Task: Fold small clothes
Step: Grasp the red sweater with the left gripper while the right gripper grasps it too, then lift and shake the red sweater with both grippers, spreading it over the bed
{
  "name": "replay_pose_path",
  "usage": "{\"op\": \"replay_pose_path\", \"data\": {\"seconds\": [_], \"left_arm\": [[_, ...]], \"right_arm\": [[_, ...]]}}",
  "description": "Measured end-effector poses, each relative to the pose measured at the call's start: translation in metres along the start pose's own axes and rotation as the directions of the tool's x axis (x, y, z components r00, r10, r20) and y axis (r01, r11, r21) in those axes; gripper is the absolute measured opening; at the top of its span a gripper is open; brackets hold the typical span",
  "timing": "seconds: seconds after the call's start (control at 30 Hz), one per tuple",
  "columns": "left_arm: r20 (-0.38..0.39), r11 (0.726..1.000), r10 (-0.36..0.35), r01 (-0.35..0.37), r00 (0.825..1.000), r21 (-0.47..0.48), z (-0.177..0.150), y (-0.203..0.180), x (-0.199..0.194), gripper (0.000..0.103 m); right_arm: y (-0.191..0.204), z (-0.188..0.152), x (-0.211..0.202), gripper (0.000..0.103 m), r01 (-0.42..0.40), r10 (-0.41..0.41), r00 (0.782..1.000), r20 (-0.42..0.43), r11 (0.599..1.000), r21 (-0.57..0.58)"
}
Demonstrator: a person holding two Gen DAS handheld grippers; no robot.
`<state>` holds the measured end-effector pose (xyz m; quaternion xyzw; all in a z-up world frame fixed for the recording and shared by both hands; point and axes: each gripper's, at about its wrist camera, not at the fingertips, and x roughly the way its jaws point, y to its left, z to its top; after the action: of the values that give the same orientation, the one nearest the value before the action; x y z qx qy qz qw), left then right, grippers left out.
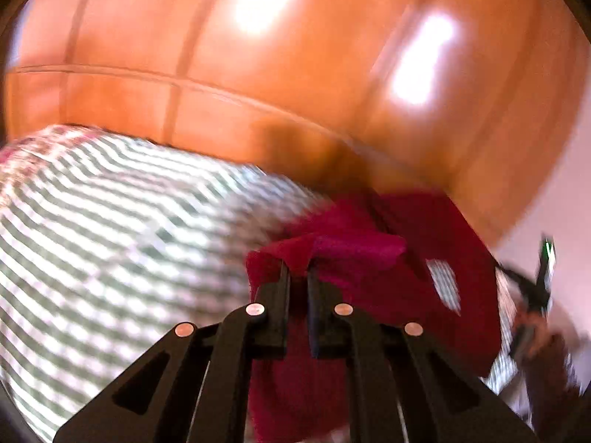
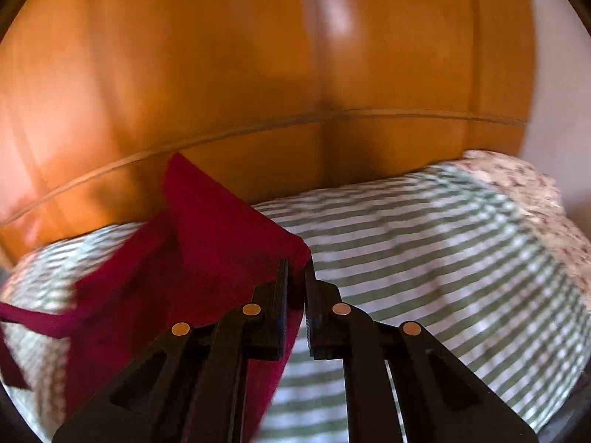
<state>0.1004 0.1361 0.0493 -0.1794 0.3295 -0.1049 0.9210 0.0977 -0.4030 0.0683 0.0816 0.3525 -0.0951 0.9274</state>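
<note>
While both frames are motion-blurred, the left gripper (image 1: 298, 271) is clenched on a bunched edge of the dark red garment (image 1: 369, 258), fingers (image 1: 282, 280) nearly touching with cloth pinched between. Right gripper (image 2: 297, 269) is likewise clamped on a corner of the same garment (image 2: 207, 243), which hangs stretched between the two, lifted above the bed with its green-and-white striped cover (image 2: 424, 251). Orange wooden wardrobe panels (image 2: 221, 74) behind. From the left view, right gripper and hand (image 1: 535, 317) show blurred at far right
</note>
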Motion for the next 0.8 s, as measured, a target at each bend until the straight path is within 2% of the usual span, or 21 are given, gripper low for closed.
{"op": "replay_pose_path", "data": {"seconds": [0.1, 0.2, 0.27, 0.37, 0.4, 0.43, 0.47, 0.5, 0.57, 0.6, 0.63, 0.67, 0.7, 0.73, 0.77, 0.8], "left_arm": [[0.033, 0.994, 0.086, -0.083, 0.996, -0.069, 0.037, 0.025, 0.010, 0.006], [0.038, 0.975, 0.181, -0.175, 0.983, -0.140, 0.069, 0.048, 0.031, 0.006], [0.025, 0.949, 0.259, -0.250, 0.966, -0.193, 0.091, 0.066, 0.044, 0.006], [0.006, 0.921, 0.325, -0.316, 0.946, -0.228, 0.111, 0.085, 0.064, 0.010], [0.006, 0.904, 0.368, -0.356, 0.930, -0.235, 0.116, 0.088, 0.070, 0.018], [0.022, 0.886, 0.417, -0.400, 0.909, -0.235, 0.119, 0.087, 0.073, 0.039], [0.033, 0.883, 0.425, -0.407, 0.904, -0.232, 0.117, 0.088, 0.070, 0.049], [0.040, 0.883, 0.427, -0.407, 0.903, -0.235, 0.114, 0.088, 0.064, 0.060], [0.037, 0.895, 0.396, -0.376, 0.918, -0.240, 0.104, 0.087, 0.064, 0.060], [0.023, 0.909, 0.363, -0.348, 0.932, -0.228, 0.095, 0.083, 0.062, 0.060], [0.006, 0.927, 0.323, -0.315, 0.946, -0.202, 0.082, 0.080, 0.061, 0.055], [-0.002, 0.944, 0.284, -0.280, 0.959, -0.175, 0.067, 0.072, 0.058, 0.053], [-0.010, 0.958, 0.244, -0.242, 0.970, -0.155, 0.056, 0.067, 0.056, 0.052], [-0.040, 0.978, 0.162, -0.166, 0.986, -0.130, 0.035, 0.056, 0.054, 0.052], [-0.080, 0.988, 0.097, -0.105, 0.992, -0.115, 0.017, 0.047, 0.054, 0.052], [-0.137, 0.994, 0.014, -0.029, 0.991, -0.108, -0.007, 0.038, 0.057, 0.052]], "right_arm": [[-0.030, 0.018, 0.029, 0.007, 0.106, -0.105, 0.994, -0.014, 0.994, 0.025], [-0.048, 0.035, 0.063, 0.007, 0.196, -0.194, 0.980, -0.038, 0.980, 0.036], [-0.058, 0.044, 0.087, 0.007, 0.253, -0.251, 0.966, -0.054, 0.967, 0.026], [-0.066, 0.053, 0.104, 0.009, 0.272, -0.270, 0.961, -0.063, 0.962, 0.035], [-0.070, 0.055, 0.108, 0.017, 0.267, -0.263, 0.962, -0.068, 0.963, 0.042], [-0.071, 0.054, 0.107, 0.056, 0.258, -0.253, 0.964, -0.081, 0.965, 0.052], [-0.071, 0.051, 0.103, 0.085, 0.251, -0.246, 0.966, -0.078, 0.966, 0.067], [-0.071, 0.047, 0.096, 0.085, 0.244, -0.241, 0.969, -0.049, 0.967, 0.074], [-0.068, 0.037, 0.086, 0.085, 0.218, -0.217, 0.975, -0.045, 0.975, 0.041], [-0.066, 0.026, 0.076, 0.085, 0.191, -0.189, 0.980, -0.057, 0.981, 0.032], [-0.066, 0.018, 0.069, 0.085, 0.169, -0.166, 0.984, -0.065, 0.985, 0.035], [-0.064, 0.011, 0.060, 0.083, 0.138, -0.135, 0.988, -0.068, 0.990, 0.039], [-0.059, -0.003, 0.045, 0.082, 0.073, -0.070, 0.995, -0.071, 0.997, 0.040], [-0.056, -0.011, 0.039, 0.078, 0.039, -0.036, 0.996, -0.079, 0.999, 0.038], [-0.051, -0.021, 0.032, 0.076, -0.019, 0.023, 0.995, -0.096, 0.999, 0.037], [-0.044, -0.034, 0.028, 0.074, -0.108, 0.114, 0.984, -0.138, 0.993, 0.046]]}}
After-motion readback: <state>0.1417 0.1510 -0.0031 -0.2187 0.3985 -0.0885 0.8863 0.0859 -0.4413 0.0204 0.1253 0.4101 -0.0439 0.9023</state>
